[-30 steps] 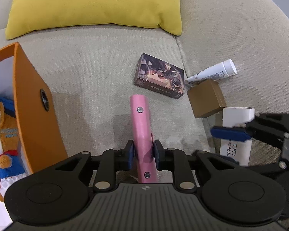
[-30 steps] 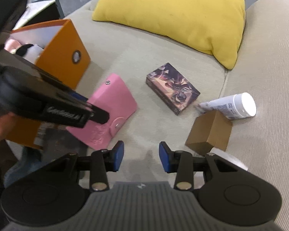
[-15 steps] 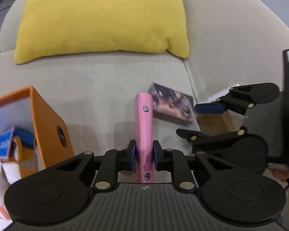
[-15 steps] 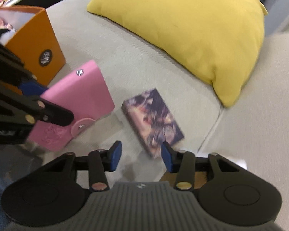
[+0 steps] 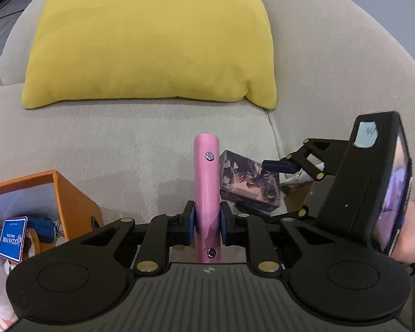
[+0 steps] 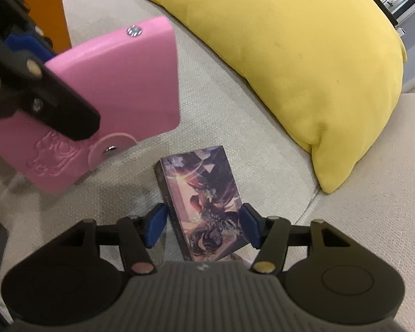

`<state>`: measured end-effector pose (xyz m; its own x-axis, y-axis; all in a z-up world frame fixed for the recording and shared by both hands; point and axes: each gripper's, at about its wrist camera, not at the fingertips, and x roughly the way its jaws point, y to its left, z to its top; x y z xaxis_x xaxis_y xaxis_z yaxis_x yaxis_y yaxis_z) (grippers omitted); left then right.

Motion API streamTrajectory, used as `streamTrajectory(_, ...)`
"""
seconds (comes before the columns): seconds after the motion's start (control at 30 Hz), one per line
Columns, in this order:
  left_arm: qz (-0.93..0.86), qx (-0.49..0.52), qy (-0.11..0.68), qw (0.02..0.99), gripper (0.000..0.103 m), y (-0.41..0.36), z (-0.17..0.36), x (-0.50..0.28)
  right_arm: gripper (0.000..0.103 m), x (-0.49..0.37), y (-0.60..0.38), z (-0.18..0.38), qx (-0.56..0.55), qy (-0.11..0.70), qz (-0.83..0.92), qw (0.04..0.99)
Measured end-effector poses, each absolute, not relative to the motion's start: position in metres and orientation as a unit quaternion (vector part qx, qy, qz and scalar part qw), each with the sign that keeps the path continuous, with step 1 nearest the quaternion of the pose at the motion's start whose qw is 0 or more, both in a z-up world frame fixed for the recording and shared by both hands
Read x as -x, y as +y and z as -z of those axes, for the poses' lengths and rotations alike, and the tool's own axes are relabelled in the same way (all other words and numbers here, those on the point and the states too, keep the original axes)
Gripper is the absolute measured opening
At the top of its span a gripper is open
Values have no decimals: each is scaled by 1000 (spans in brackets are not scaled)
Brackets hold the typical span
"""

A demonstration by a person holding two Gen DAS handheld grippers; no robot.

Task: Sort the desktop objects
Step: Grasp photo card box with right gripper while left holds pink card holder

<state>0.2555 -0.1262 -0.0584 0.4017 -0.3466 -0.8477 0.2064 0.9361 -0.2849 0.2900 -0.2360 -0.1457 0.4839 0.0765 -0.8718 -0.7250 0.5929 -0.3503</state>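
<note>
My left gripper (image 5: 207, 225) is shut on a pink snap wallet (image 5: 206, 182), held edge-up above the sofa seat; the wallet also shows in the right wrist view (image 6: 119, 88). My right gripper (image 6: 202, 225) is open, its jaws on either side of a dark illustrated card box (image 6: 204, 207) lying on the cushion. In the left wrist view the card box (image 5: 249, 185) sits just right of the wallet with the right gripper (image 5: 279, 191) around it. An orange box (image 5: 74, 202) stands at lower left.
A yellow pillow (image 5: 152, 38) leans against the sofa back (image 5: 345, 55); it also shows in the right wrist view (image 6: 304, 55). The orange box holds a plush toy and a blue card (image 5: 11, 239). A brown carton edge (image 5: 298, 191) peeks behind the right gripper.
My left gripper lifted the pink wallet up from the seat. My right gripper moved in over the card box and now straddles it with jaws open.
</note>
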Motion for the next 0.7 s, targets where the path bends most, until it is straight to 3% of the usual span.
streamTrajectory(0.17, 168, 78, 521, 833, 20, -126, 55, -253, 60, -296, -239, 142, 345, 446, -250, 787)
streamTrajectory(0.43, 169, 88, 515, 836, 20, -113, 51, -235, 34, -312, -256, 110, 216, 478, -212, 825)
streamTrajectory(0.5, 170, 88, 512, 837, 20, -111, 49, -230, 0, -318, -266, 102, 165, 498, -217, 823)
streamTrajectory(0.57, 170, 87, 509, 839, 20, -110, 48, -228, 0, -319, -276, 93, 105, 520, -222, 818)
streamTrajectory(0.7, 168, 84, 507, 841, 20, -112, 48, -226, 1, -306, -276, 86, 149, 502, -212, 825)
